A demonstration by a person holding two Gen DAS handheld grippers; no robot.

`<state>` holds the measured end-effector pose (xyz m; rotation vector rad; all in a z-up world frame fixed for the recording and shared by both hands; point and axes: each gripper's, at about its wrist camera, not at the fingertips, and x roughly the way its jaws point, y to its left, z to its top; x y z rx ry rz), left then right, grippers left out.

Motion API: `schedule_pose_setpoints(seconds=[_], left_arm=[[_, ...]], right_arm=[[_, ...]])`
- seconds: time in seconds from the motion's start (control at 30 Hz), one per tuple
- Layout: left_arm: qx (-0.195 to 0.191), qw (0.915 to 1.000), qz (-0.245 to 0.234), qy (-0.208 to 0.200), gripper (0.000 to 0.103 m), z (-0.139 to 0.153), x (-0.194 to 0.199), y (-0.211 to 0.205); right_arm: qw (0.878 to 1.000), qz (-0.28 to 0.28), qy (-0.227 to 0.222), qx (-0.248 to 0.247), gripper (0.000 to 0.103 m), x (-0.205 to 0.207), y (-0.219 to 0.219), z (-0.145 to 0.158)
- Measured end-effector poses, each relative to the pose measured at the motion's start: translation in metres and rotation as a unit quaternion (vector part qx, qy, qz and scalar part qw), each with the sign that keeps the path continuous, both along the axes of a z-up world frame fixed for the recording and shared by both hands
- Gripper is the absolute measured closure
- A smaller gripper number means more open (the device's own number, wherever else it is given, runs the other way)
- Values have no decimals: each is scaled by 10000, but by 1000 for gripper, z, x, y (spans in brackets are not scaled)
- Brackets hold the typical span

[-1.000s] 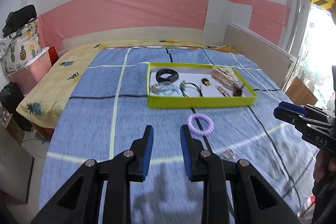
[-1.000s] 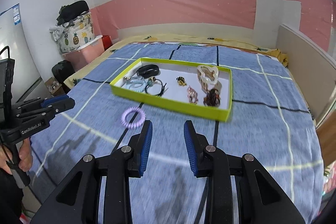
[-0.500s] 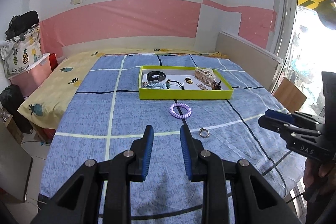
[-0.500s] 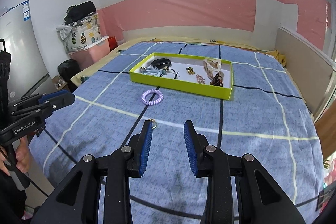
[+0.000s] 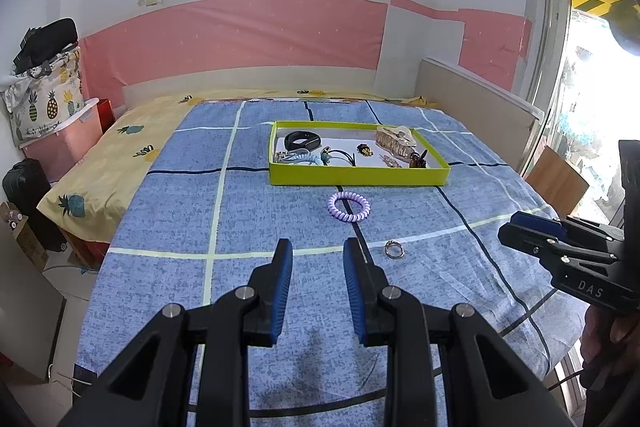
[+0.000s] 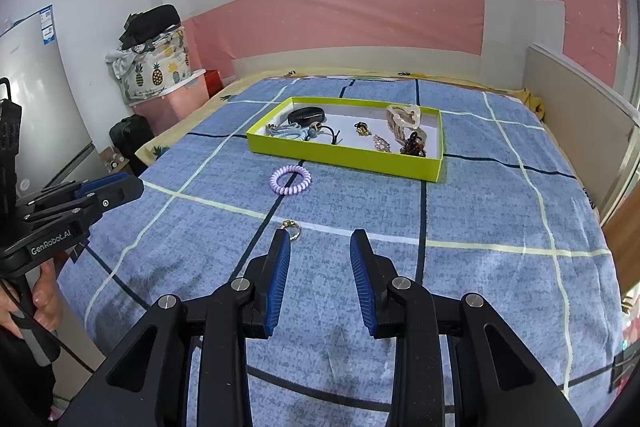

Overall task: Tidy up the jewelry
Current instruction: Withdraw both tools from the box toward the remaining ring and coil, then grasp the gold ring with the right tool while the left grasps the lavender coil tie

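Lying loose on blue bedding (image 5: 280, 211), lilac coil hair tie (image 5: 348, 206), small ring (image 5: 394, 250); both grippers empty, jaws apart.

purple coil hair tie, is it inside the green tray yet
No, the purple coil hair tie lies on the blue bedspread just in front of the green tray, outside its near wall.

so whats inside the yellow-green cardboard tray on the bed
Inside the yellow-green cardboard tray: a black band, a pale blue coil tie, a beige claw clip, a dark claw clip and small trinkets. The near wall hides the floor's front strip.
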<state>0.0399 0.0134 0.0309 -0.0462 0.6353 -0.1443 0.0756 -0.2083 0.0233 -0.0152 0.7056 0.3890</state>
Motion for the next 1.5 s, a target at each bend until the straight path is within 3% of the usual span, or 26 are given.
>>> schedule_pose_setpoints(seconds=[0.37, 0.77, 1.07, 1.17, 1.5], left_arm=[[1, 9999, -10, 111, 75, -8, 14, 9], [-185, 9995, 55, 253, 75, -17, 33, 30], [-240, 9992, 33, 317, 75, -21, 45, 31], [-232, 9992, -8, 332, 75, -21, 48, 28], [-240, 9987, -124, 429, 75, -22, 61, 19]], right_arm=[[9991, 303, 227, -175, 71, 26, 32, -18], [9935, 630, 754, -573, 71, 69, 67, -59], [9906, 717, 877, -769, 71, 78, 76, -68], [9901, 732, 871, -821, 80, 80, 76, -70], [9920, 736, 814, -624, 82, 79, 65, -65]])
